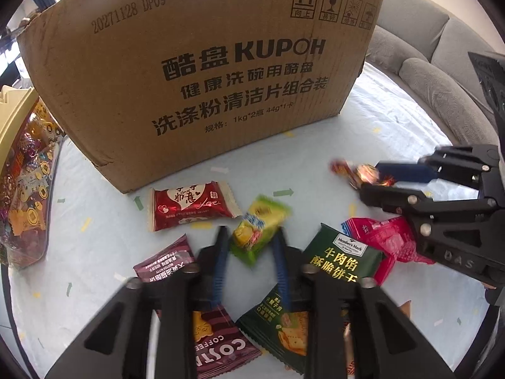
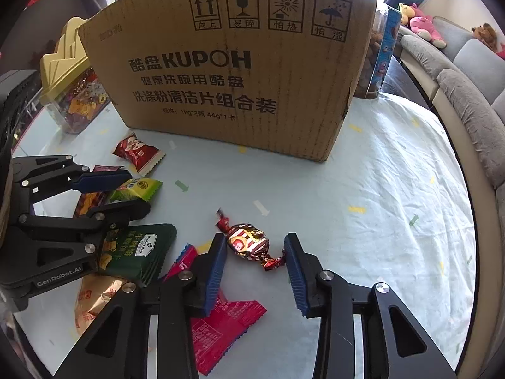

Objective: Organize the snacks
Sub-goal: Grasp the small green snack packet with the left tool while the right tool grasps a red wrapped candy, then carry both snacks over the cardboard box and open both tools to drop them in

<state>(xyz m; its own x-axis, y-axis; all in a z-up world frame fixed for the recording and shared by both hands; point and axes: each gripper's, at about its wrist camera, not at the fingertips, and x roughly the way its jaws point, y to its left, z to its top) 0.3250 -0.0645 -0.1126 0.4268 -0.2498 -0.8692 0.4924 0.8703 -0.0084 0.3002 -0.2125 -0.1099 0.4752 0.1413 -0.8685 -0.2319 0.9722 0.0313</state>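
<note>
A brown cardboard box [image 1: 202,72] stands at the back of the table; it also shows in the right wrist view [image 2: 233,69]. My left gripper [image 1: 251,240] is open around a green-yellow snack packet [image 1: 257,232], which also shows in the right wrist view [image 2: 135,189]. My right gripper [image 2: 255,249] is open around a red-striped twist-wrapped candy [image 2: 249,241] lying on the cloth; the candy also shows in the left wrist view [image 1: 363,173]. A red heart packet [image 1: 189,210], dark green biscuit packets [image 1: 341,259], a pink packet [image 1: 385,240] and maroon packets [image 1: 164,262] lie around.
A clear jar of candies with a cream lid [image 2: 69,88] stands left of the box. A tall snack jar [image 2: 375,60] stands right of it. A grey sofa [image 2: 467,94] with plush toys borders the table on the right. A light printed cloth [image 2: 378,205] covers the table.
</note>
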